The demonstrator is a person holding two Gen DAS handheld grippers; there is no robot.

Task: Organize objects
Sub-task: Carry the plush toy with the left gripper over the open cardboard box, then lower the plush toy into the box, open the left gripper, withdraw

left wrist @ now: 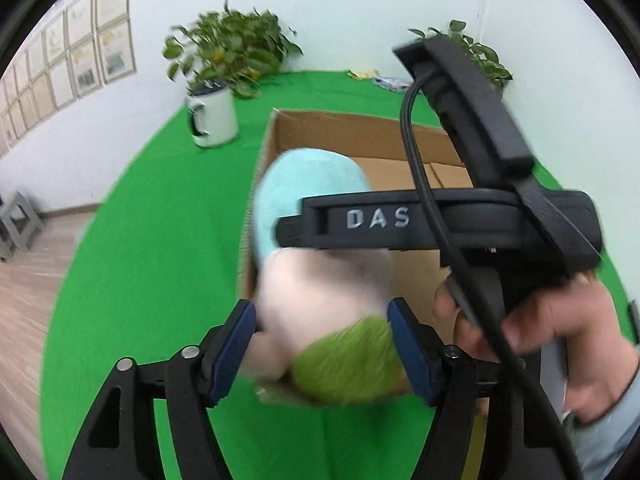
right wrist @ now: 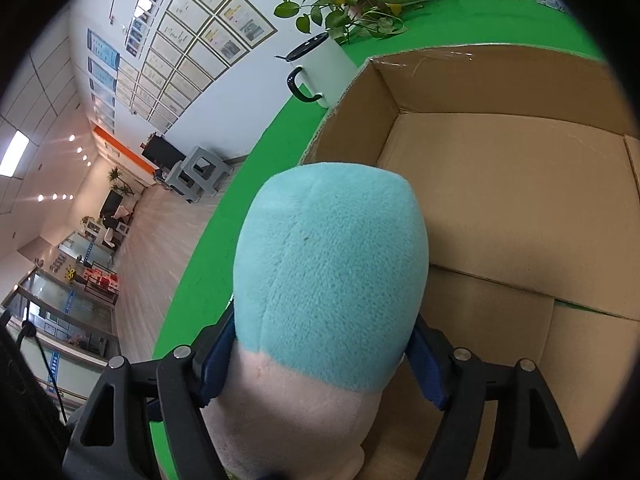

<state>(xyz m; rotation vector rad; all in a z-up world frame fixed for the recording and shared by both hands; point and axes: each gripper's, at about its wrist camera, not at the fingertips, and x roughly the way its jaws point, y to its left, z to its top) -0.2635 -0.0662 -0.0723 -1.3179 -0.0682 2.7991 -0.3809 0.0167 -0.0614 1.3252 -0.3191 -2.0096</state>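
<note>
A plush toy (left wrist: pixel 316 288) with a teal head, pale pink body and a green patch hangs over the near left corner of an open cardboard box (left wrist: pixel 352 128). My left gripper (left wrist: pixel 324 344) has its blue pads on either side of the toy's blurred lower end, jaws wide, with no firm grip showing. In the right wrist view the toy (right wrist: pixel 332 264) fills the middle, with my right gripper (right wrist: pixel 320 364) shut on its sides near the teal-pink seam. The box (right wrist: pixel 500 76) holds nothing else. A hand (left wrist: pixel 560 320) holds the right tool's black housing (left wrist: pixel 460 216) above the box.
Green cloth (left wrist: pixel 160 220) covers the table. A white mug-shaped pot with a leafy plant (left wrist: pixel 214 120) (right wrist: pixel 320 68) stands left of the box. A second plant (left wrist: pixel 480 52) and small packets (left wrist: pixel 376 76) sit at the far edge. Grey stools (right wrist: pixel 196 176) stand on the floor.
</note>
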